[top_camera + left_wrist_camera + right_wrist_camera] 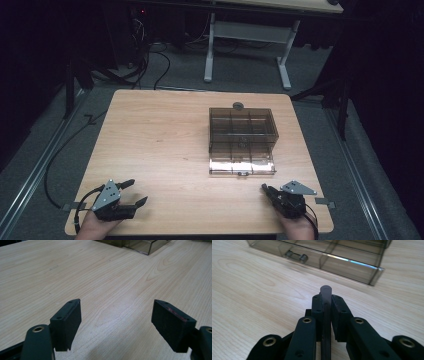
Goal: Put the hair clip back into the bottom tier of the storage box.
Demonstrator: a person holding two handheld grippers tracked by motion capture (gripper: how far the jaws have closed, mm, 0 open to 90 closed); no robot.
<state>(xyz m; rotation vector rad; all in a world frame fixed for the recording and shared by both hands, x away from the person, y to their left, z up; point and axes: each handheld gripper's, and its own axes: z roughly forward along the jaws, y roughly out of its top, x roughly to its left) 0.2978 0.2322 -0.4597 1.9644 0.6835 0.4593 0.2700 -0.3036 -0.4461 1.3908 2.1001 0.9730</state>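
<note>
At the near right table edge, right gripper (270, 192) pinches a thin dark flat disc (325, 293) edge-on, left gripper (134, 192) idles spread wide, so likely next: carry the disc level to the smoky clear plastic compartment box (242, 140) mid-table right, lid open, and release low.
</note>
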